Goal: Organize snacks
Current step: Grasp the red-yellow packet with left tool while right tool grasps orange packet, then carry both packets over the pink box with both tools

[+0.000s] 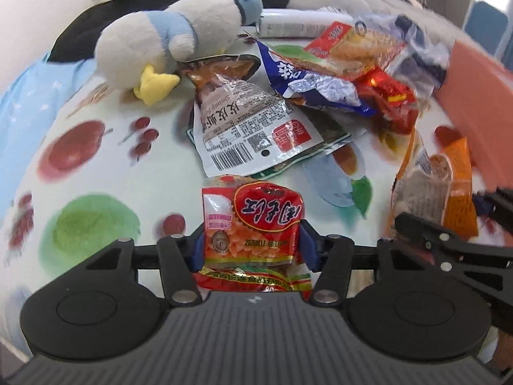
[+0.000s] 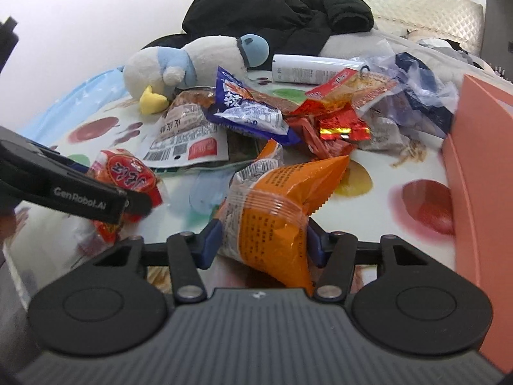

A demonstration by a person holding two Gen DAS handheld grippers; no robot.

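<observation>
Nearest you, your left gripper (image 1: pixel 251 243) pinched a red snack packet (image 1: pixel 253 224) between its blue pads, gripping it across the lower half, above the near edge of the fruit-printed tablecloth (image 1: pixel 89 173). Your right gripper (image 2: pixel 263 240) likewise pinched an orange snack bag (image 2: pixel 275 205) across its puffed body, also near that edge and just right of the red packet.

Both packs appeared light, soft and air-filled, with slick crinkly film; I judge that a hold across the flat sealed seam would slip less than one across the bulging middle, and that a hard squeeze could crush the contents.

Further in lay a white flat pouch (image 1: pixel 247 128) with a barcode, face up, overlapping a dark packet beneath it. Beyond it sat a blue-and-white bag (image 2: pixel 247 109), then a heap of small red wrappers (image 2: pixel 336 128) and a clear bag of crackers (image 1: pixel 356 45), all touching.

Along the right edge stood an orange-pink box (image 2: pixel 481 166); its inside was not visible, so what it held cannot be told.

Toward the far edge lay a plush penguin (image 2: pixel 192 61) on its side, a white tube (image 2: pixel 314 69), and dark clothing (image 2: pixel 272 12).
</observation>
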